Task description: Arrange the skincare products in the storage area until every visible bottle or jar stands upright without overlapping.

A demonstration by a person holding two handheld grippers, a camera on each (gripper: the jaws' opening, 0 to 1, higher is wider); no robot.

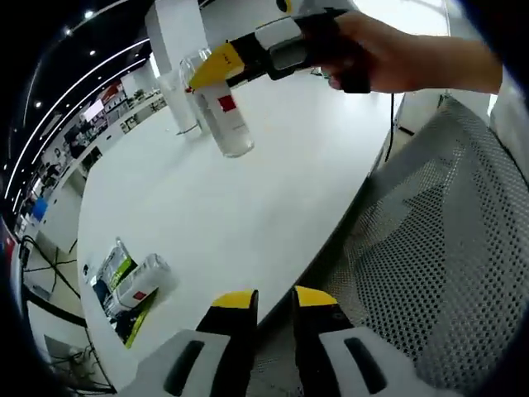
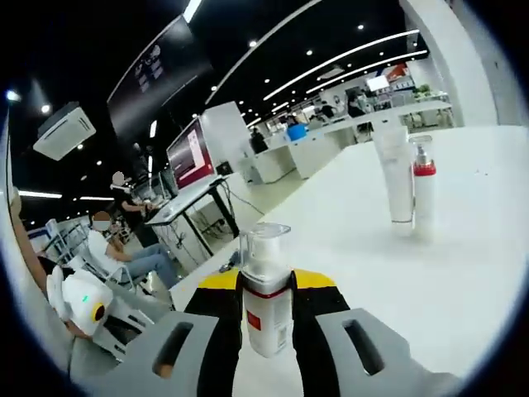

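Note:
A hand holds my right gripper [image 1: 213, 68] above the white table [image 1: 248, 207], shut on a clear-capped bottle with a red label [image 1: 225, 120] that hangs tilted in the air. In the right gripper view the same bottle [image 2: 266, 289] stands upright between the yellow-tipped jaws of the right gripper [image 2: 266, 285]. Farther along the table a white tube [image 2: 395, 174] and a red-collared bottle [image 2: 423, 186] stand upright side by side. A white bottle [image 1: 142, 281] lies on its side beside a green and white packet [image 1: 114, 269] near the table's edge. My left gripper [image 1: 275, 299] is shut, with nothing between its fingers.
A grey mesh chair [image 1: 446, 248] stands close to the table's curved edge, to the right of my left gripper. Past the table are a desk with a red screen [image 2: 192, 153] and seated people [image 2: 116, 248]. A white column [image 1: 178, 41] rises behind the held bottle.

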